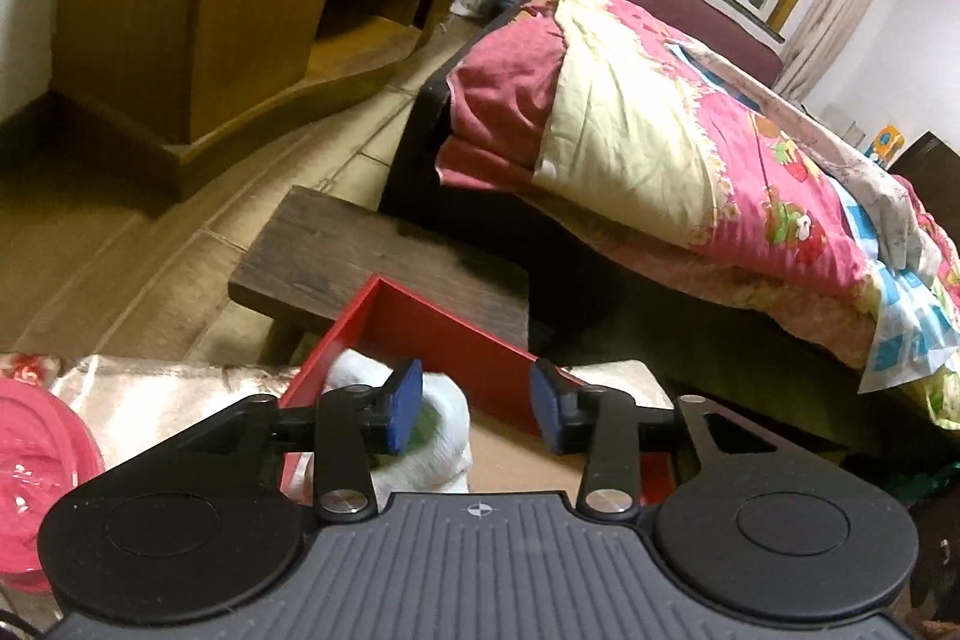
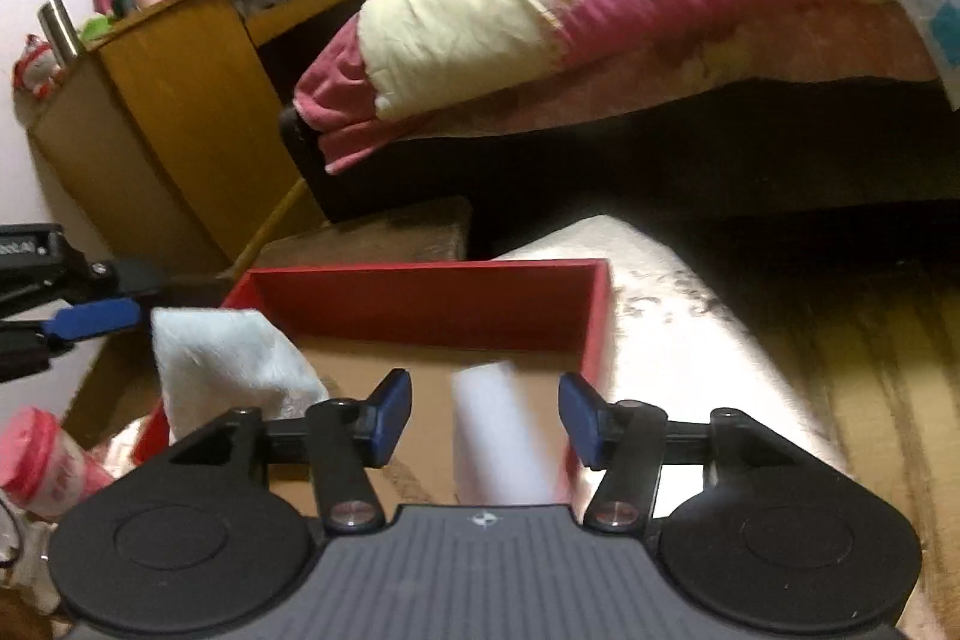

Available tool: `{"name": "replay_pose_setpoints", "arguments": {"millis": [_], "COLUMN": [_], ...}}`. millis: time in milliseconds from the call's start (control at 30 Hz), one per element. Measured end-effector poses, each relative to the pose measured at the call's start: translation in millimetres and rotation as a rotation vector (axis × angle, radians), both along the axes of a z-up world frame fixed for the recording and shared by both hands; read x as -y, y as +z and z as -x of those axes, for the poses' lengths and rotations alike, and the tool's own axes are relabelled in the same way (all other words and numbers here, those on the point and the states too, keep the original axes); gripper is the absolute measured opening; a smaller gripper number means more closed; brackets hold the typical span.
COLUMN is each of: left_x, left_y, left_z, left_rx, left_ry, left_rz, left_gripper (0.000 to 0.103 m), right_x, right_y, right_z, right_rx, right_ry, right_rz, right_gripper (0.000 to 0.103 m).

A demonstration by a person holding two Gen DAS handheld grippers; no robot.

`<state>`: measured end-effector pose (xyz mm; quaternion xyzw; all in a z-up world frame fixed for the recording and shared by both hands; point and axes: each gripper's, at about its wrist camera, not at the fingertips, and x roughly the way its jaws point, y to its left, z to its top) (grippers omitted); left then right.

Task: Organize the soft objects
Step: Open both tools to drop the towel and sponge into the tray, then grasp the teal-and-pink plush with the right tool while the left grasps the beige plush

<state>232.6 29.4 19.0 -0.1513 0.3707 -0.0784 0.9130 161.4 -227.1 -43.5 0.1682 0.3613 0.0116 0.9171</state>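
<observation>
free: red box (image 2: 420, 301) open on top | blocked: bed (image 2: 600, 172) behind, cabinet (image 2: 168, 112) left

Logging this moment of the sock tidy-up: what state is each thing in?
Left gripper: open, nothing between the pads.
Right gripper: open, the white roll between its fingers but not pinched.
Red box: lidless, holding both soft items.
White fluffy sock: crumpled, at the box's left side.
White roll: rolled up, blurred.
</observation>
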Motion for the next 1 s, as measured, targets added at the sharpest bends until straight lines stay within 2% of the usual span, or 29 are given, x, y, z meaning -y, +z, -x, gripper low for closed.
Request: {"name": "replay_pose_setpoints", "arguments": {"millis": [67, 100, 167, 333, 433, 633, 800, 900, 1000], "left_x": [2, 3, 2, 3, 0, 4, 1, -4, -7], "left_y": [6, 10, 16, 22, 21, 12, -9, -19, -22], "left_z": [3, 7, 13, 28, 42, 94, 152, 171, 184], "left_rx": [0.02, 0.036, 0.051, 0.037, 0.001, -0.07, -0.134, -0.173, -0.174], "left_ry": [0.0, 0.003, 0.005, -0.008, -0.016, -0.08, -0.119, -0.145, -0.162], "left_rz": [-0.034, -0.048, -0.051, -0.087, -0.071, -0.111, -0.137, -0.136, -0.151], "left_gripper": [0.045, 0.053, 0.058, 0.056, 0.056, 0.058, 0.059, 0.059, 0.061], "right_x": [2, 3, 3, -3, -5, -5, -4, -5, -14], "right_y": [2, 4, 8, 22, 28, 35, 33, 26, 19], "right_z": [2, 2, 5, 15, 21, 47, 84, 113, 140], "right_rx": [0.007, 0.008, 0.016, 0.042, 0.049, 0.04, -0.004, -0.046, -0.092], "right_ry": [-0.008, -0.012, -0.009, 0.024, 0.048, 0.087, 0.128, 0.152, 0.196], "right_rz": [-0.004, -0.009, -0.024, -0.045, -0.067, -0.116, -0.104, -0.114, -0.086], "right_gripper": [0.025, 0.025, 0.025, 0.026, 0.026, 0.026, 0.029, 0.031, 0.036]}}
